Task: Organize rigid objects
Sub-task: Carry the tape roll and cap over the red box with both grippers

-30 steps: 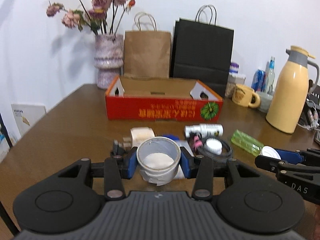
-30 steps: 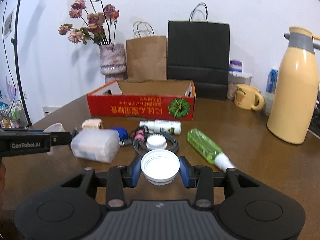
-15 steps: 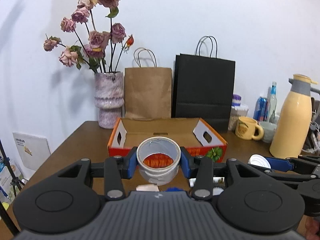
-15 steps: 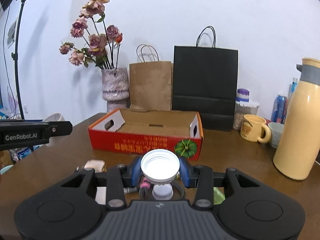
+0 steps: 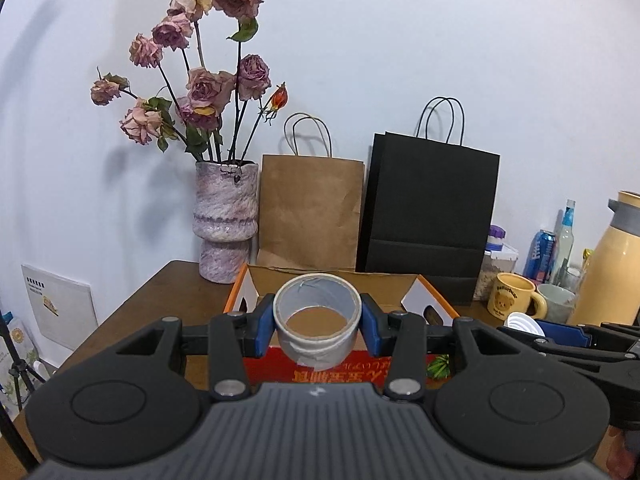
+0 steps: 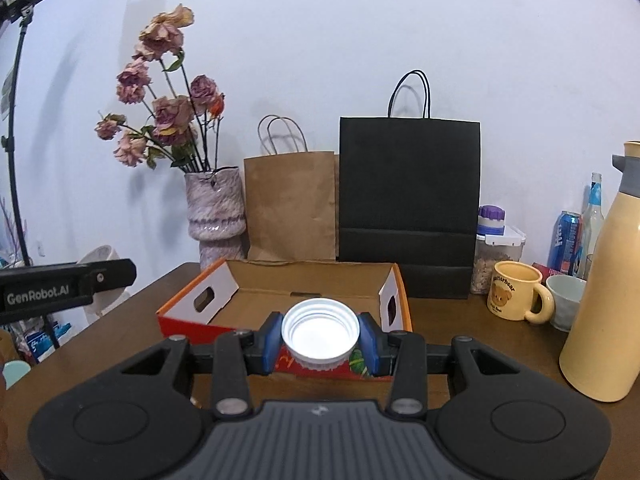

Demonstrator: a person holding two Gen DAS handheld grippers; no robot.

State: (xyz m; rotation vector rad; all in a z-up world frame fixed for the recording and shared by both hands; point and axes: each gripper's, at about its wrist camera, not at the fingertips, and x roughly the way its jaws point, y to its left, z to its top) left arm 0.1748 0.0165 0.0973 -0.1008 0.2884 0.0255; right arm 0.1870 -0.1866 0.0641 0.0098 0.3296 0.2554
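Note:
My left gripper (image 5: 318, 328) is shut on a grey roll of tape (image 5: 317, 350), its blue pads pressing both sides, held in the air over the near wall of the red cardboard box (image 5: 436, 308). My right gripper (image 6: 320, 338) is shut on a white jar lid (image 6: 320, 334), open side up, held above the front edge of the same box (image 6: 192, 320). The box is open at the top and what shows of its brown floor is bare. In the left wrist view the right gripper (image 5: 532, 326) with the lid shows at the right edge.
Behind the box stand a vase of dried roses (image 5: 226, 220), a brown paper bag (image 5: 310, 212) and a black paper bag (image 5: 430, 216). To the right are a yellow mug (image 6: 516, 296), a cream thermos (image 6: 604, 312), cans and bottles. The brown table's left edge (image 5: 120, 320) lies close.
Both grippers rose and moved forward toward the box with their loads. The loose items on the table in front of the box have dropped out of view.

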